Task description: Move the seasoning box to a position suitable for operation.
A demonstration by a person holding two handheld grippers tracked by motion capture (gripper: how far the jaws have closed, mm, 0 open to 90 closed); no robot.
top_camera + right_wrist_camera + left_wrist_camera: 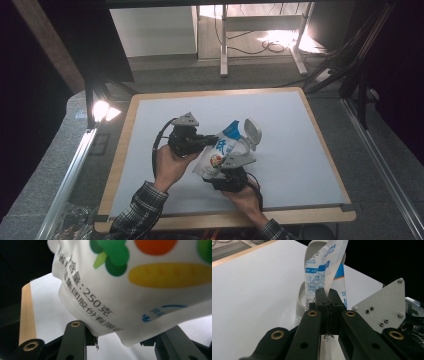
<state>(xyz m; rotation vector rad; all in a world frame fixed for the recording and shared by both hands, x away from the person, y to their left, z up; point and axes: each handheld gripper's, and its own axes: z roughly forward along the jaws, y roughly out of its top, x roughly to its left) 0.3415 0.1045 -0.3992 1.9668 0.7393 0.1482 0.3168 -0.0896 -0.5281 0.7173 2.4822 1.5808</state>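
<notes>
A person's two hands hold black grippers over a white table (pixel 280 150) with a wooden rim. Above its middle, a white and blue pouch (pixel 220 150) is held between them: the left gripper (pixel 202 141) at the pouch's left edge, the right gripper (pixel 225 172) beneath its lower end. A grey scoop (pixel 252 132) sits just right of the pouch.

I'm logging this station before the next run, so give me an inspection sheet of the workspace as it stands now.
Surface: white mat on a wood-edged table, bare.
Job's things: printed pouch held above the mat by both grippers; grey lid-like piece beside it.
Clutter: nothing seen.
Grippers: left gripper shut on the pouch's thin edge; right gripper clamped around its filled bottom.
Cables: black cable loops from the left gripper.
Surroundings: lamp at the table's left; dark floor.
</notes>
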